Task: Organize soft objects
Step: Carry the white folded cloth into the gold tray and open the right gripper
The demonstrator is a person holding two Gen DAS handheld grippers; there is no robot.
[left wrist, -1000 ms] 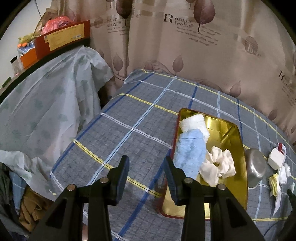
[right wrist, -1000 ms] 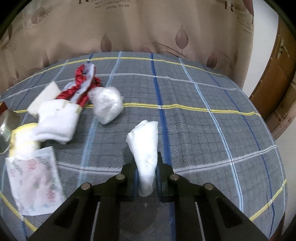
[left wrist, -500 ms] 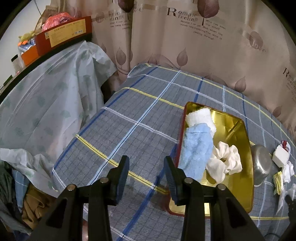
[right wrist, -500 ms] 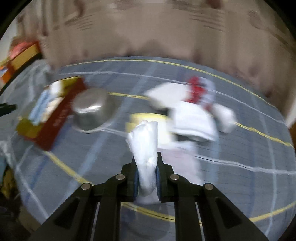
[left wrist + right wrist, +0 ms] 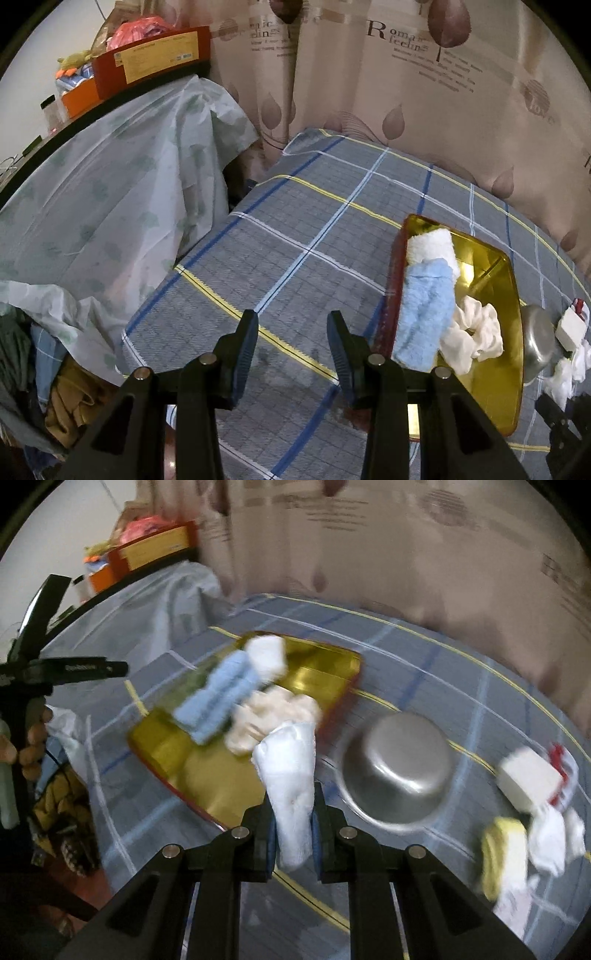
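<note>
White cloth, a rolled sock, stands clamped between the pads of the right tool, its top reaching just ahead of the fingertips. Beyond it and to the left lies the gold tray, holding a blue fluffy sock, a white rolled sock and a cream scrunchie. Right of the clamped sock, an upturned steel bowl sits on the plaid tabletop, with a blurred pile of white, yellow and red soft items farther right. The left tool hovers partly spread and empty over the tabletop, the tray just to its right.
</note>
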